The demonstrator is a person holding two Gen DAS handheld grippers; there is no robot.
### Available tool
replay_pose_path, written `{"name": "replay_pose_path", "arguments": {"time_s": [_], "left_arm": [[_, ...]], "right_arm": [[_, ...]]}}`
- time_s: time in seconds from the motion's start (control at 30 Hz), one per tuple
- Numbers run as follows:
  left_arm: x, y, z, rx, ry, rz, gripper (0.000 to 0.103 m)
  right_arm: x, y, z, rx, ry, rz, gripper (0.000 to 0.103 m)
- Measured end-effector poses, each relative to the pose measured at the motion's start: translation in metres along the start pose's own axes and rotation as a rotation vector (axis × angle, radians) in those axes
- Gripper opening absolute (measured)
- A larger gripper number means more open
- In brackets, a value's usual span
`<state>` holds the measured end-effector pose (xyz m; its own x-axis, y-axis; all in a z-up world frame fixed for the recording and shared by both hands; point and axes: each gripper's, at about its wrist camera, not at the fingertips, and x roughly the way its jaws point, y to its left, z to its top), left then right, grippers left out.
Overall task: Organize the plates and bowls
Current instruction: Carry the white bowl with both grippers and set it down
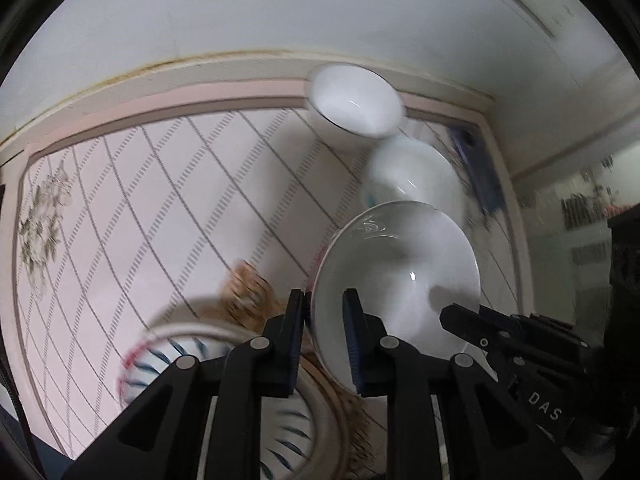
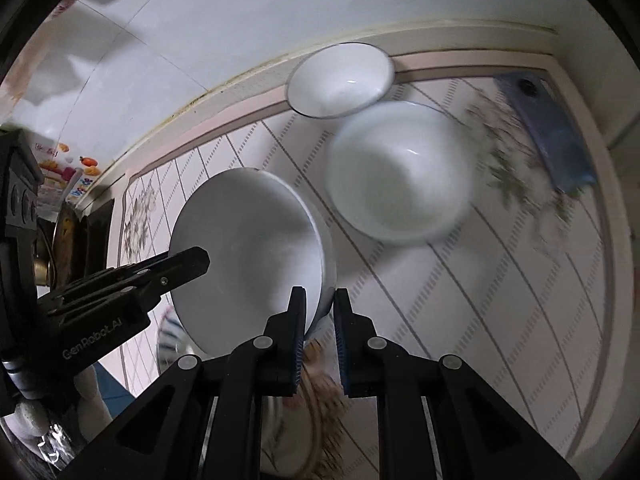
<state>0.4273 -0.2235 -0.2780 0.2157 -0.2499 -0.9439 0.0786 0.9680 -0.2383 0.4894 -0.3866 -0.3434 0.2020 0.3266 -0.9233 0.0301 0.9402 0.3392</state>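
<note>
Both wrist cams look steeply down, close; share white bowl (image 1: 396, 280).

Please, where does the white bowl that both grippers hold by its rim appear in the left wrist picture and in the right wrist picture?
Left wrist: held white bowl lower right of centre, left gripper on its near rim.
Right wrist: same bowl left of centre, right gripper on its rim.
Shared landmark: dark-rimmed bowl at the table's far edge.
</note>
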Motion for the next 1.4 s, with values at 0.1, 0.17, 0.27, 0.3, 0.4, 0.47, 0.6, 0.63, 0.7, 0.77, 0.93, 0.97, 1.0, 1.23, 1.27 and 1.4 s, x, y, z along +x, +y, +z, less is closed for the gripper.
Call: {"name": "replay_pose_path", "arguments": {"time_s": [0.1,0.17,0.27,0.3,0.4,0.47,0.6,0.63,0.7,0.77,0.93,0.97,1.0,1.23,1.27,1.4], "left_arm": [[0.005,-0.020,-0.013,0.032,0.020,-0.020,0.017],[0.013,-0.034,-0.024,0.057,0.039,-0.021,0.017],[0.030,-0.047,-0.037,0.085,0.076,-0.015,0.017],[0.037,-0.052,-0.041,0.093,0.093,-0.011,0.017],[0.053,-0.059,-0.052,0.112,0.119,0.000,0.017],[0.061,-0.064,-0.058,0.122,0.131,0.007,0.017],[0.072,-0.071,-0.064,0.134,0.149,0.021,0.017],[0.075,-0.072,-0.065,0.136,0.153,0.022,0.017],[0.077,-0.074,-0.068,0.139,0.160,0.025,0.017],[0.081,-0.076,-0.068,0.143,0.167,0.027,0.017],[0.089,-0.078,-0.070,0.146,0.180,0.035,0.017],[0.089,-0.078,-0.071,0.147,0.181,0.037,0.017],[0.090,-0.078,-0.071,0.148,0.183,0.040,0.017],[0.096,-0.080,-0.069,0.143,0.202,0.043,0.017],[0.096,-0.080,-0.069,0.144,0.207,0.043,0.017],[0.095,-0.079,-0.068,0.150,0.222,0.042,0.017]], "right_arm": [[-0.014,-0.020,-0.023,0.007,0.007,-0.019,0.015],[-0.017,-0.033,-0.038,0.018,0.020,-0.025,0.015],[-0.015,-0.054,-0.058,0.041,0.049,-0.033,0.015],[-0.014,-0.063,-0.065,0.049,0.058,-0.036,0.015],[-0.008,-0.079,-0.078,0.070,0.076,-0.042,0.015],[-0.005,-0.087,-0.085,0.079,0.084,-0.048,0.015],[0.005,-0.101,-0.099,0.097,0.106,-0.051,0.015],[0.006,-0.104,-0.102,0.098,0.110,-0.053,0.015],[0.008,-0.108,-0.108,0.104,0.117,-0.053,0.015],[0.008,-0.112,-0.112,0.111,0.123,-0.051,0.015],[0.011,-0.115,-0.115,0.116,0.132,-0.054,0.015],[0.011,-0.116,-0.116,0.116,0.134,-0.055,0.015],[0.011,-0.117,-0.116,0.117,0.135,-0.054,0.015],[0.012,-0.119,-0.114,0.140,0.145,-0.027,0.015],[0.012,-0.121,-0.113,0.146,0.149,-0.021,0.015],[0.012,-0.124,-0.109,0.165,0.164,0.000,0.016]]}}
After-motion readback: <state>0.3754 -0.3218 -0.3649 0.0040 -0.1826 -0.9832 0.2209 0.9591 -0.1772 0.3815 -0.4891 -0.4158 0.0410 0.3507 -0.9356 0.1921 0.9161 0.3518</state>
